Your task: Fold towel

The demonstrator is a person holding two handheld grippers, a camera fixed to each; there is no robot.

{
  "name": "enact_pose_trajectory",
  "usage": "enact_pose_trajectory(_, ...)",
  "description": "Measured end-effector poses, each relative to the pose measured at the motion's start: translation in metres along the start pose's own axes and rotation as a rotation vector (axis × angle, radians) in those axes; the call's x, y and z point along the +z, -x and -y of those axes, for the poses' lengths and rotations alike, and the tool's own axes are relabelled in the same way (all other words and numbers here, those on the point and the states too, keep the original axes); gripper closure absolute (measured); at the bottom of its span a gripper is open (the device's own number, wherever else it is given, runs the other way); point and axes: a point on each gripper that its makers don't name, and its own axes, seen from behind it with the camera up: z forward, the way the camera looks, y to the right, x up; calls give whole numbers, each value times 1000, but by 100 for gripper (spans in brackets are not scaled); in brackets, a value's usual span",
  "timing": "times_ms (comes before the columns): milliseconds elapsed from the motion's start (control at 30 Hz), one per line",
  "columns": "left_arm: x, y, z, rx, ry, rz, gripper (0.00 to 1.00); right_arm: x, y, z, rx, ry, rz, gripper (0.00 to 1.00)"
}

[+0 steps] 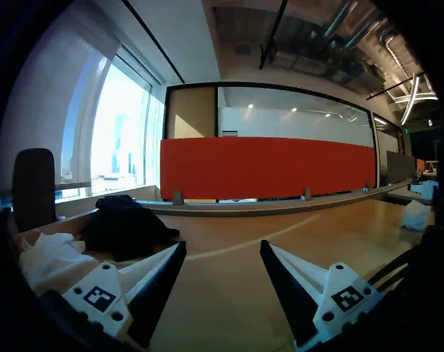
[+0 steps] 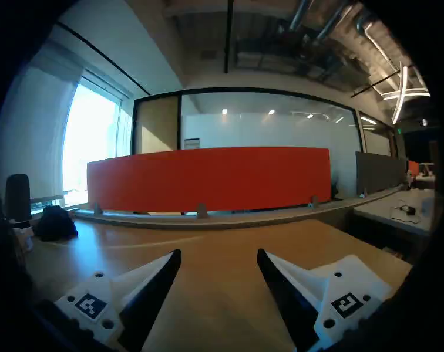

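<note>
1. Left gripper view: the left claw (image 1: 222, 243) is released, its two white, wedge-shaped fingers (image 1: 143, 271) spread wide with nothing between them, above a smooth, light wooden desk (image 1: 292, 234).
2. A crumpled white towel (image 1: 51, 258) lies in soft folds at the desk's left edge, just beside a limp black cloth heap (image 1: 125, 226).
3. Right gripper view: the right claw (image 2: 218, 251) is likewise released and empty over the glossy wood; a flat red partition (image 2: 210, 179) stands behind.
</note>
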Motion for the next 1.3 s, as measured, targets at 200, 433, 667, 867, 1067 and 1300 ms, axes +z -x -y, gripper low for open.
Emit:
enact_pose_trajectory(200,0,0,0,0,0,0,7,2,12,4,-6,-9,-1,0)
enact_pose_trajectory(433,-1,0,0,0,0,0,7,2,23,0,-4,7,10,0)
enact_pose_trajectory(667,0,0,0,0,0,0,7,1,28,-1,-10,13,11,0)
enact_pose_trajectory(867,0,0,0,0,0,0,7,1,27,-2,-17,17,-5,0)
enact_pose_trajectory(1067,0,0,0,0,0,0,7,-1,25,2,-32,18,-14,0)
enact_pose_trajectory(1300,0,0,0,0,0,0,7,-6,23,6,-42,19,-20,0)
